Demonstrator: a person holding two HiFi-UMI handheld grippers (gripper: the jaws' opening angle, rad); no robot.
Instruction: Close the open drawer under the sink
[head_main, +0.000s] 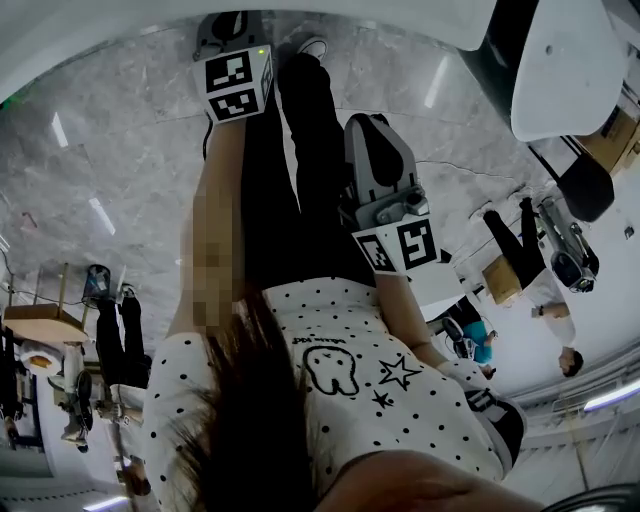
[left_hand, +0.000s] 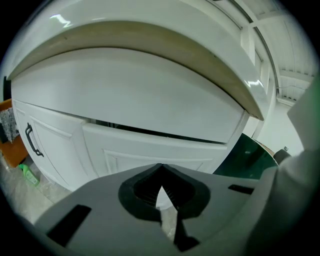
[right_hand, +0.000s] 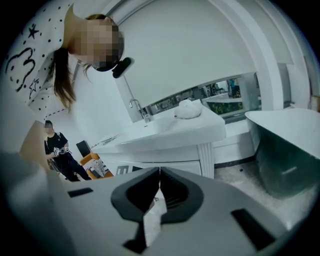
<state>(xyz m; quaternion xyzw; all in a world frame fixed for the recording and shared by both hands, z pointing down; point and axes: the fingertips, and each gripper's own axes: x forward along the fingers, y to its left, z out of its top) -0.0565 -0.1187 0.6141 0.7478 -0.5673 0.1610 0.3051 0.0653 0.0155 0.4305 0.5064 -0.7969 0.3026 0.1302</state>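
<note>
White panelled drawer (left_hand: 150, 150), dark gap along its top; left gripper (left_hand: 160, 167) and right gripper (right_hand: 159, 171) closed, empty.

A grey marbled floor (head_main: 120, 150) runs through the room and throws back pale streaks of light (head_main: 102, 215). A plain white wall (right_hand: 190, 45) rises behind a white washstand (right_hand: 165, 132) with a chrome tap (right_hand: 137, 107). Beside it a long strip of glass (right_hand: 215, 92) shows greenery; window or mirror, I cannot tell. To the right stands a bathtub (right_hand: 285, 150) with a white rim and a dark greenish outer wall. A small green bottle (left_hand: 30, 175) lies on the floor by a white cabinet door (left_hand: 55, 150) with a dark handle. Farther off are a wooden table (head_main: 45, 322), cardboard boxes (head_main: 500, 280), an orange chair (right_hand: 92, 165) and a bystander in dark clothes (right_hand: 57, 150).
</note>
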